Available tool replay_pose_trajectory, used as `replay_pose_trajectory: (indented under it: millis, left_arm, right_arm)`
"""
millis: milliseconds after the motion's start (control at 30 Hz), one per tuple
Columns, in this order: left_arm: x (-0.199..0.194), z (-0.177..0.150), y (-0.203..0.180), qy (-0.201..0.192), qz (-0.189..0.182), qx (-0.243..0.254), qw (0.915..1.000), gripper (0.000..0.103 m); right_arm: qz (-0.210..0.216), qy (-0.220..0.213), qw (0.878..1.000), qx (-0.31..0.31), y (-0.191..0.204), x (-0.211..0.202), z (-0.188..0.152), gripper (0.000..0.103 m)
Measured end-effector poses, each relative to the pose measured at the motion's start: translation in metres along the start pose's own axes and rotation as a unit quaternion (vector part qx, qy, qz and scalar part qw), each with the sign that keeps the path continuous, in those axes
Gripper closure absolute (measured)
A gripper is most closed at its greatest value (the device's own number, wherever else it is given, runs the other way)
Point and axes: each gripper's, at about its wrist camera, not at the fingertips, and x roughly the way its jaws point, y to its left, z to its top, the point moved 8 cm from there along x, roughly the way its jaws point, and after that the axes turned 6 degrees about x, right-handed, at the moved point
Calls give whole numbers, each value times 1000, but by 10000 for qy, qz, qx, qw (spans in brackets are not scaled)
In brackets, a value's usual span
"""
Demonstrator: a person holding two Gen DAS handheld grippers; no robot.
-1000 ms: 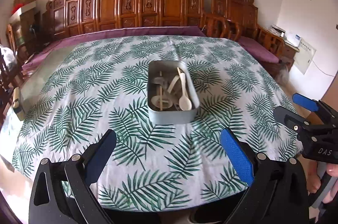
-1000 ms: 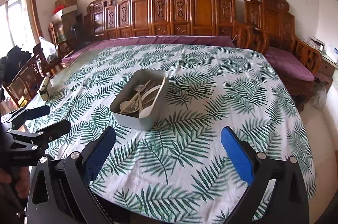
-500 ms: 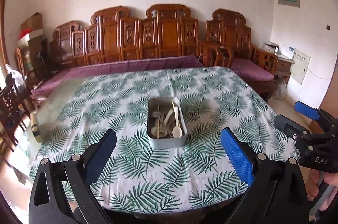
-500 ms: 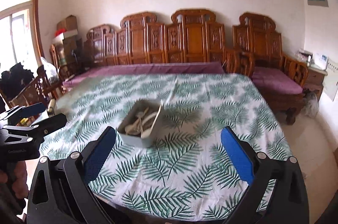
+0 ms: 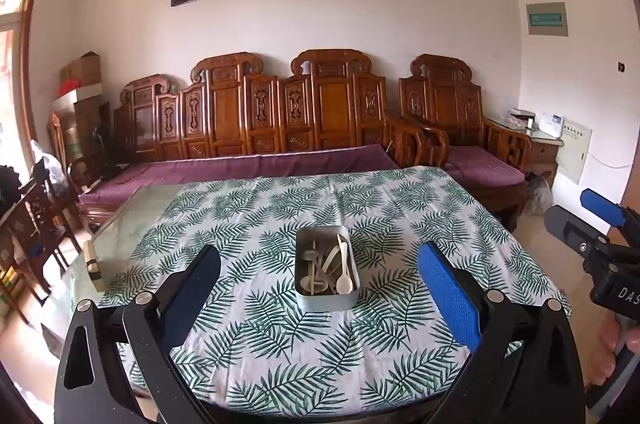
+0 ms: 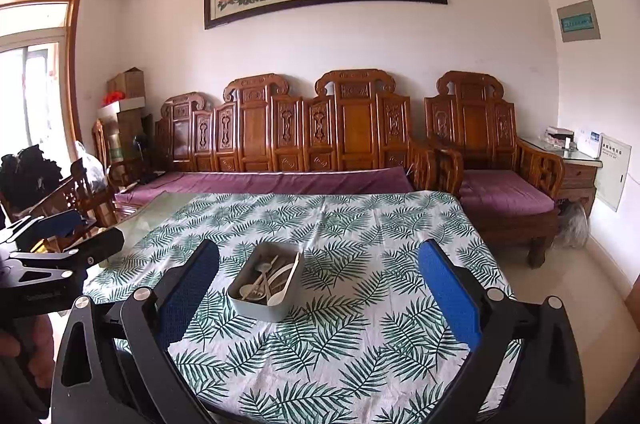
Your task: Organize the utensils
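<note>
A grey metal box point(image 5: 326, 298) stands in the middle of the table, on a fern-print cloth point(image 5: 280, 340). It holds several white spoons point(image 5: 344, 282) and other pale utensils. It also shows in the right wrist view point(image 6: 262, 306). My left gripper point(image 5: 320, 300) is open and empty, held back from the table's near edge and well short of the box. My right gripper point(image 6: 318, 294) is open and empty too, at the same distance. Each gripper shows at the edge of the other's view: the right one point(image 5: 592, 228) and the left one point(image 6: 60, 236).
A carved wooden sofa with purple cushions point(image 5: 248, 166) runs behind the table. A wooden armchair point(image 5: 476, 152) stands at the back right and dark chairs point(image 5: 36, 224) at the left. A small block point(image 5: 94, 266) lies on the bare glass strip at the table's left edge.
Both grippers have pulled back and up from the table. The box now looks smaller and farther away, and the wall painting has come into view. Both stay open.
</note>
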Motion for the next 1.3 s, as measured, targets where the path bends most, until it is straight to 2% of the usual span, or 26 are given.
replay_pose_trajectory:
  millis: [400, 1300]
  left_arm:
    - [8, -11, 3, 101, 9, -135, 9999, 8]
    - [3, -11, 0, -30, -41, -210, 9998, 8]
  right_arm:
    - [-47, 70, 10000, -6, 1, 1, -5, 3]
    - [-74, 104, 9999, -16, 1, 7, -13, 3]
